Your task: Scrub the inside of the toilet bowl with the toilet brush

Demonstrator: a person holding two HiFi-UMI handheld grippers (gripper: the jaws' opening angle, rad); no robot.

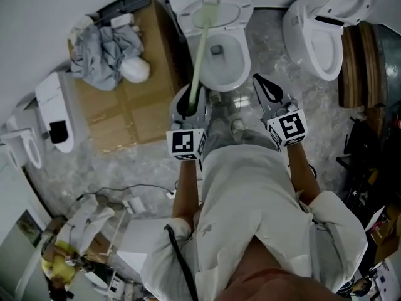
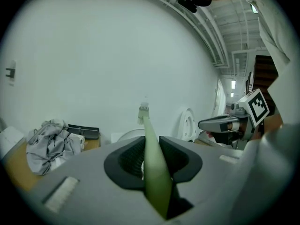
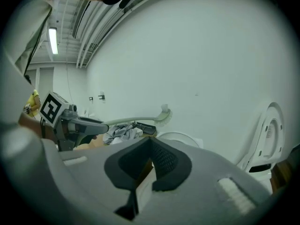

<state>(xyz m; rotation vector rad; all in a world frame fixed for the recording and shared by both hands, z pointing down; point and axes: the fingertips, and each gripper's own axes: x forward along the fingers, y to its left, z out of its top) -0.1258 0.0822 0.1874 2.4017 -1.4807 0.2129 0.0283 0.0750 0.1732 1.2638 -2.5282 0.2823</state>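
1. Cardboard sheet, left of the toilet: a grey cloth heap lies at its far left corner. It plays no part in the task.
2. Left gripper: the jaws are clamped on the near end of the toilet brush handle. The handle runs forward over the toilet bowl. The bristle head sits above the rear rim, raised clear of the bowl. Scrubbing does not appear to be under way.
3. Hazard: the grip is at the handle's end, so any scrubbing load acts through a long lever. The handle may pivot or slide between the pads.
4. Hazard: if the head catches the rim on the way down, the brush may twist in the grip or flick water out.
5. Right gripper: the jaws are closed together on nothing, just beside the bowl's front right edge. Hazard: a wide sweep of the handle may strike it.
6. Second toilet: it stands to the right, well apart.
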